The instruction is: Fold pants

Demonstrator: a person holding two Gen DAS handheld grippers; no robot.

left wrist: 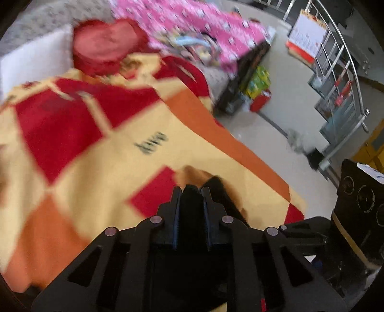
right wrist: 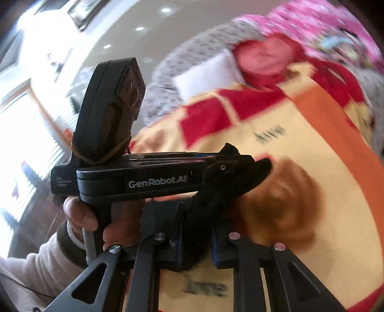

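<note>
Pinching, left gripper [left wrist: 191, 190]: its two fingers are pressing close together on a fold of dark cloth, which is filling the narrow gap between the pads.
Pinching, right gripper [right wrist: 196, 220]: its fingers are likewise closing on dark cloth at the near edge of its own view; the pads are half hidden, so the grip is a judgement from the fabric bunching there.
Pants [left wrist: 222, 189]: they are sitting at the near edge of the bed, gathered at both claws, black and soft, with a ragged tuft poking out past the left fingertips. A brownish smear is showing just beyond; blur is making it impossible to tell whether it belongs to the garment.
Reason for the hold: both claws are probably taking one edge side by side so the cloth can be carried over itself in a straight fold.
Blanket [left wrist: 108, 168]: it is serving as the working surface, a fuzzy spread of yellow, red and orange blocks with dark lettering.
Hand [right wrist: 81, 216]: it is wrapping round the left tool's handle, a pale knitted sleeve trailing behind.
Far end: a round red cushion [left wrist: 105, 45] is resting beside a white pillow [left wrist: 36, 60], and a pink printed quilt [left wrist: 192, 21] is lying to the far right.
</note>
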